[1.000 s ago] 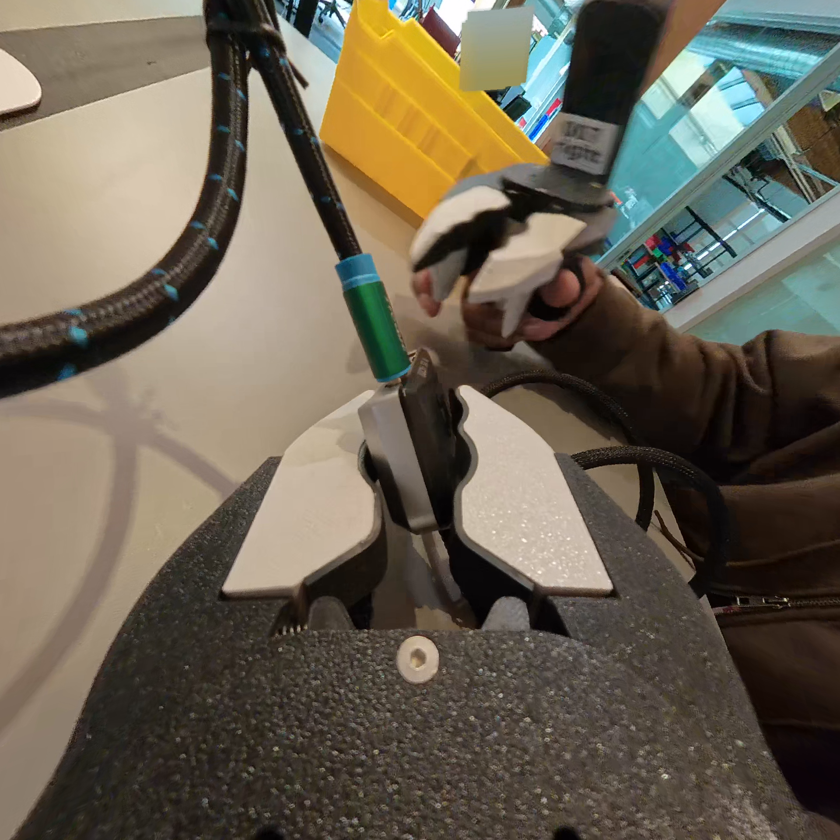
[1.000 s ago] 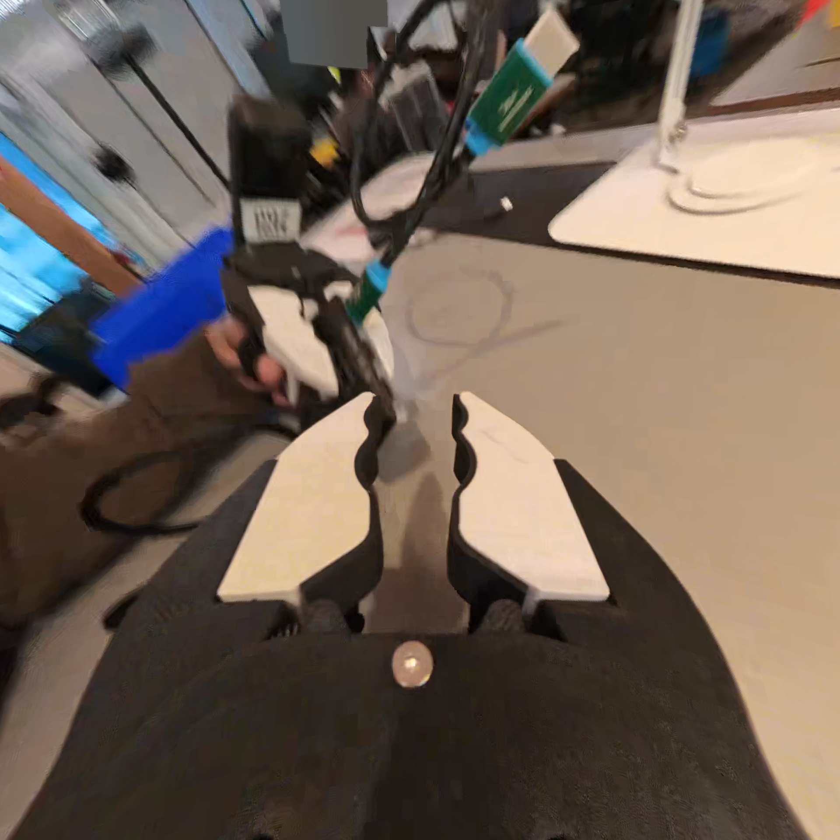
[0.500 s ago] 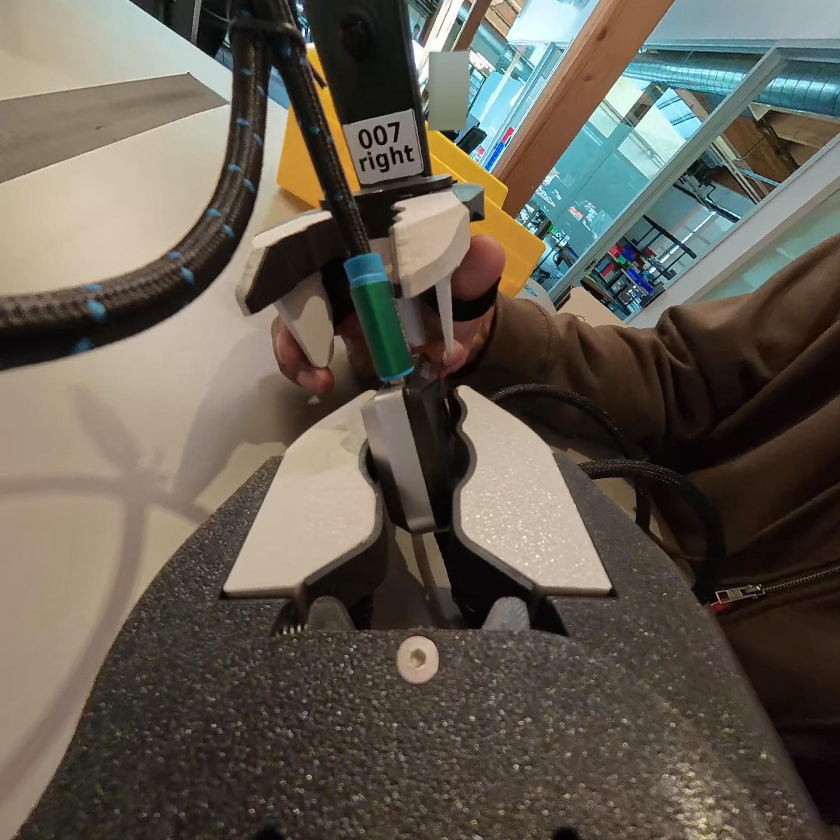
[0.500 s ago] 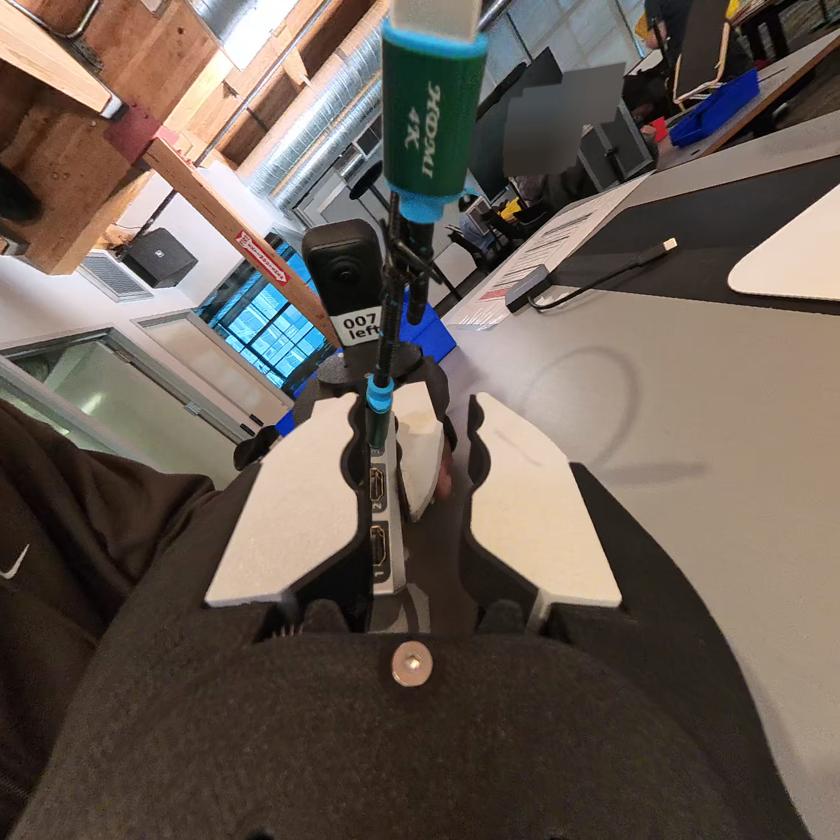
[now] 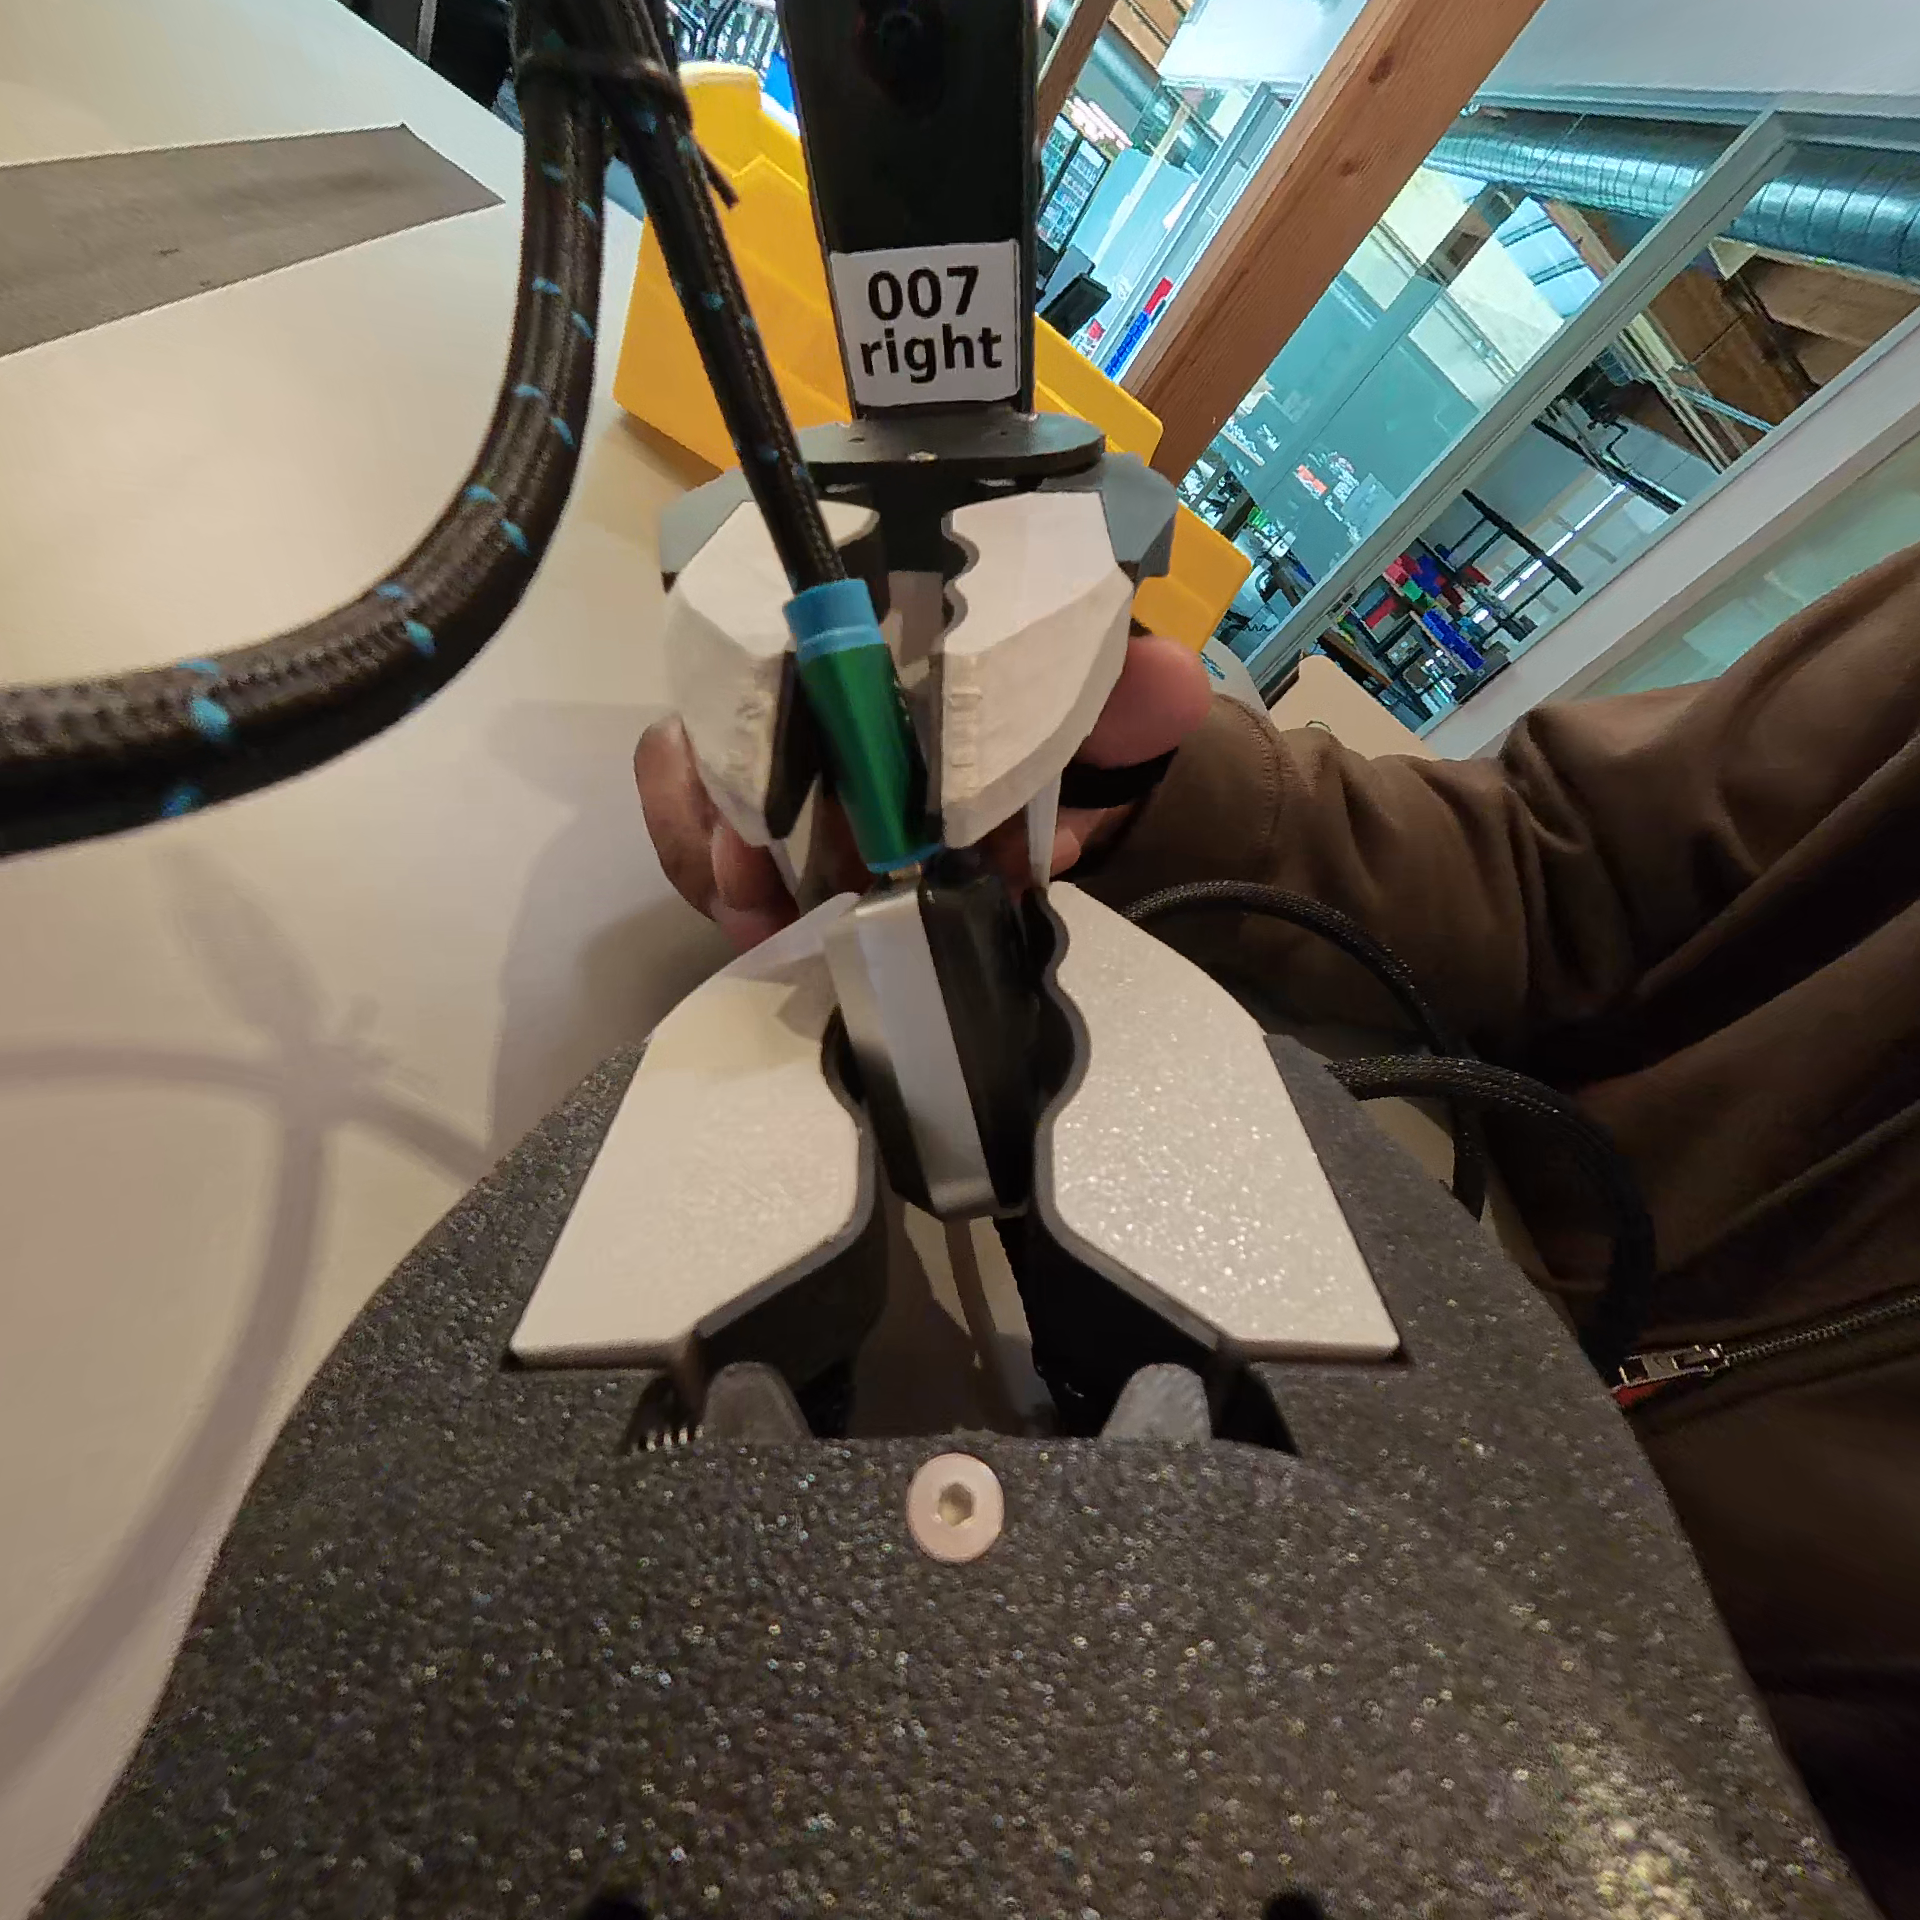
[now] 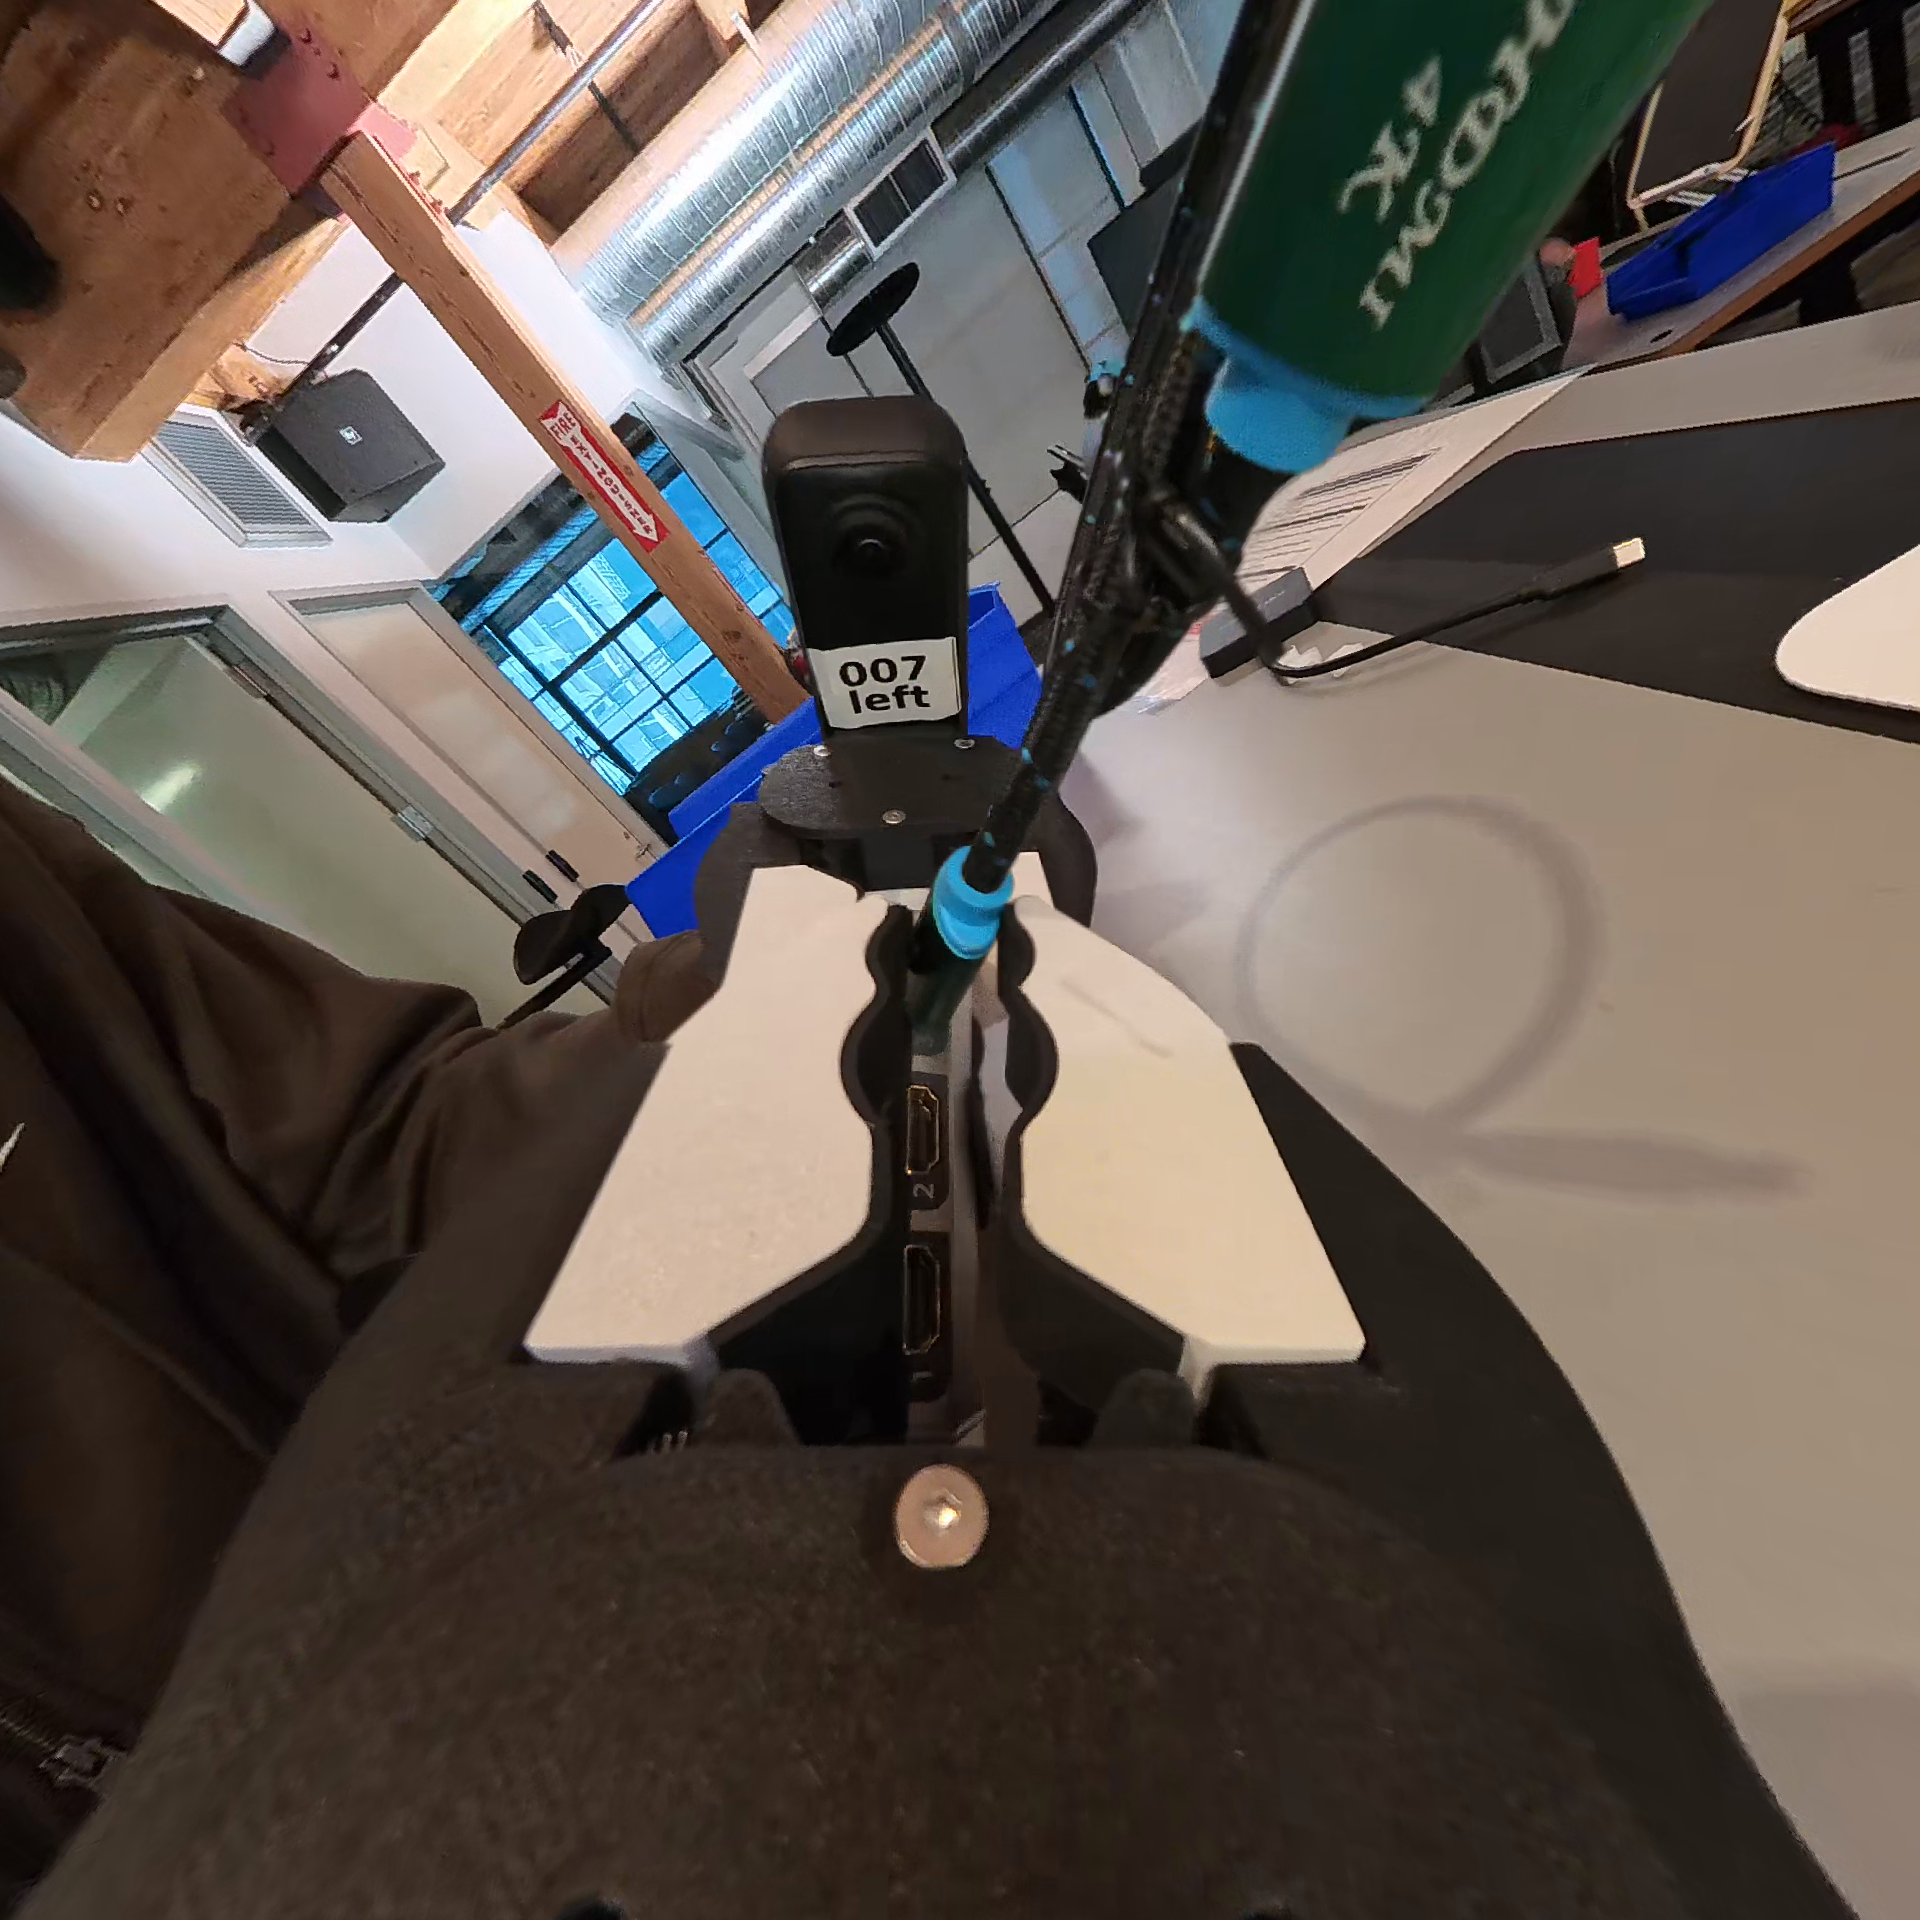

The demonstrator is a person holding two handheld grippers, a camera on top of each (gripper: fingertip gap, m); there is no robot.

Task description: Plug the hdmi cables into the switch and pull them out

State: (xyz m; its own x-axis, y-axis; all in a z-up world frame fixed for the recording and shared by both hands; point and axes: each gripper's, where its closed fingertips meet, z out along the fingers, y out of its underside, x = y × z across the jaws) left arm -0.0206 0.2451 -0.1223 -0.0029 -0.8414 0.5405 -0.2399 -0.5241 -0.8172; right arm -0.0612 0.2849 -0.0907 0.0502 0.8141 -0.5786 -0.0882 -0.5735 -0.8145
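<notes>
The left gripper [image 5: 940, 997] is closed on a grey-and-black adapter box [image 5: 935, 1060], its pads pressed on the box's two flat sides, holding it up above the table [image 5: 260, 727]. A thin white lead runs from the box back between the fingers. The right gripper [image 6: 940, 997] faces it head-on, its jaws nearly together around the green plug [image 5: 868, 758] that sits in the box's top port; the right finger touches the plug, but full contact on the other side cannot be told. In the right wrist view two free ports on the box's edge [image 6: 923, 1226] lie between the right gripper's fingers. The braided black cable [image 5: 551, 436] loops up from the plug; its other green plug [image 6: 1455, 156] hangs near the right camera. A yellow bin [image 5: 717, 312] stands behind, and a blue bin [image 6: 727, 800] behind the left gripper.
</notes>
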